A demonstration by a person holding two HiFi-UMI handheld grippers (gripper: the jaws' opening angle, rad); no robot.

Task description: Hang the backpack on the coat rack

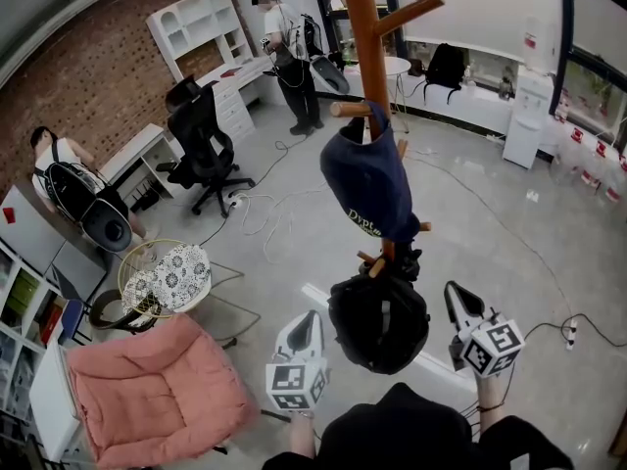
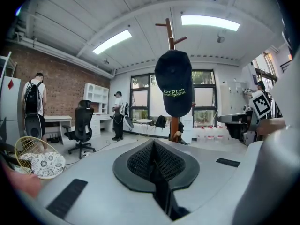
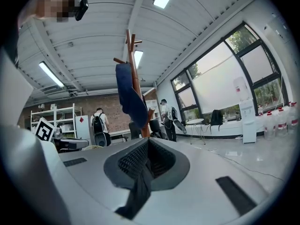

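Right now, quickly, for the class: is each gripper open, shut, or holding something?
Left gripper: closed on a dark strap.
Right gripper: closed on a dark strap too.

A rounded black fabric backpack [image 1: 378,323] hangs at the lower pegs of the brown wooden coat rack [image 1: 364,37], beneath a navy cap [image 1: 367,179].

One coat rack [image 1: 370,57]; one navy cap [image 1: 367,179]; one black backpack [image 1: 377,321]; two tongs, left tongs [image 1: 311,317] and right tongs [image 1: 454,291]; two bystanders, far bystander [image 1: 286,42] and near bystander [image 1: 59,169]; one office chair [image 1: 201,135].
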